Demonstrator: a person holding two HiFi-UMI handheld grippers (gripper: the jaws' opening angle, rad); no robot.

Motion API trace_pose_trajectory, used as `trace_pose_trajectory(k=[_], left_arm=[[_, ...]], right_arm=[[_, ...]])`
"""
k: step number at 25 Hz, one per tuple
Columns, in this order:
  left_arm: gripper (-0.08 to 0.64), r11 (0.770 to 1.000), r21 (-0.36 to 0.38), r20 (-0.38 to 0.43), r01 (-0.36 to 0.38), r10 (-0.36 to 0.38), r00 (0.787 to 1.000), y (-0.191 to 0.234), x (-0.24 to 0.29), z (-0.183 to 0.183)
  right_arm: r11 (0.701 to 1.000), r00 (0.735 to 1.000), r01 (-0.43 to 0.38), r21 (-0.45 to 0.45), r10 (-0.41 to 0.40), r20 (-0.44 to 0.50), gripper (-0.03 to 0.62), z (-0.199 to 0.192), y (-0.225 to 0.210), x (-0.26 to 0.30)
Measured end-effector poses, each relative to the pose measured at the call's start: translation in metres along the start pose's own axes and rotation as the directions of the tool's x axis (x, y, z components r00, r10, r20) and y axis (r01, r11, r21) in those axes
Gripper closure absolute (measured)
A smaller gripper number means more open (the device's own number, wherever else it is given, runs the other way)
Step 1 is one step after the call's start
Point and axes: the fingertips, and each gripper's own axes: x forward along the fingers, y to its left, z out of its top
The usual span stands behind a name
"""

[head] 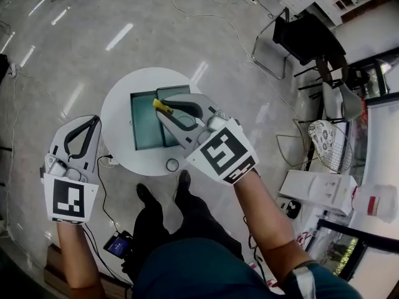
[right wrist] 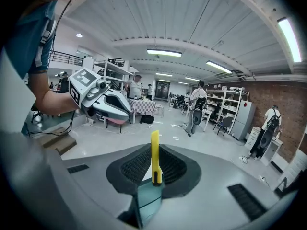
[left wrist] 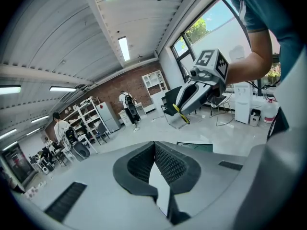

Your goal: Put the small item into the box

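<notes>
Table [head: 118, 108], round and white, sits in the middle of the head view, with a dark green box [head: 144, 126] lying on it. The box shows as two flat rectangular parts side by side; which part is the lid cannot be told. A little ring [head: 173, 164] lies near the table's lower edge, apart from the box.

The right gripper [head: 161, 108] reaches in from the lower right of the frame, its tips over the upper part of the box. Its own view shows the jaws clamped on the small item [right wrist: 154, 157], a thin yellow strip that stands up past the pads [right wrist: 175, 166], and the green of the box shows through the gap beneath. In the left gripper view the item [left wrist: 182, 114] hangs above the box [left wrist: 194, 146] with open space between them.

The left gripper [head: 93, 122] is at the lower left of the head view, off the table's edge and over the grey floor [head: 37, 73]. Its jaws are together at the tips with nothing between them.

A black chair [head: 305, 39] stands at the upper right and a white fan [head: 327, 143] at the right
</notes>
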Motion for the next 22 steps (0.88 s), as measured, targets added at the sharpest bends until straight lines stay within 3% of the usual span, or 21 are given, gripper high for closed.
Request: trace_pose_trajectory(k=[22], left_arm=[[0.541, 0.986, -0.168, -0.123, 0.005, -0.026, 0.992, -0.010, 0.071, -0.158]], right_arm=[[0.979, 0.973, -0.196, 0.050, 0.201, -0.117, 0.522, -0.128, 0.024, 0.164]])
